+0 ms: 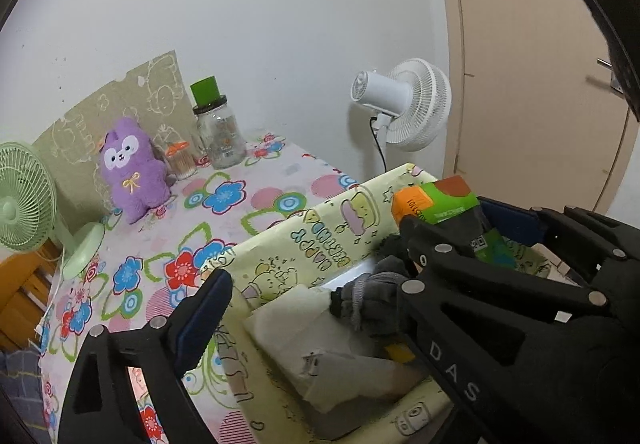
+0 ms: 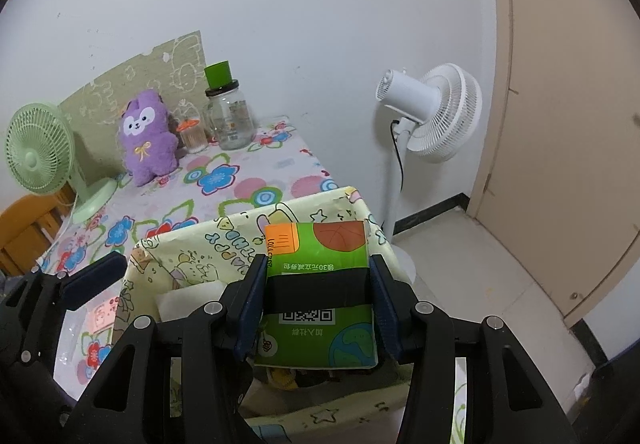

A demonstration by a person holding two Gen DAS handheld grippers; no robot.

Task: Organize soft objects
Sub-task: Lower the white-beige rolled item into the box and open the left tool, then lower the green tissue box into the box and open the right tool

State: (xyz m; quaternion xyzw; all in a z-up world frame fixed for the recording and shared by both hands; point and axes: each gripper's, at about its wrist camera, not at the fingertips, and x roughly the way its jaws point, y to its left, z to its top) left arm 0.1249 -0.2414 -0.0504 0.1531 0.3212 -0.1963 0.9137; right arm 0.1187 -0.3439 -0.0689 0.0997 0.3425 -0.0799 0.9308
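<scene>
Right hand-held gripper clamps green packet over storage box; left hand-held gripper gaping; packet may snag box rim.

Floral table (plush, box)

- Your right gripper covers both side edges of the green packet
- Its lower end sinks out of sight into the box
- In the left wrist view the right gripper hides the box's right half
- The left edge cuts off the green fan
</scene>
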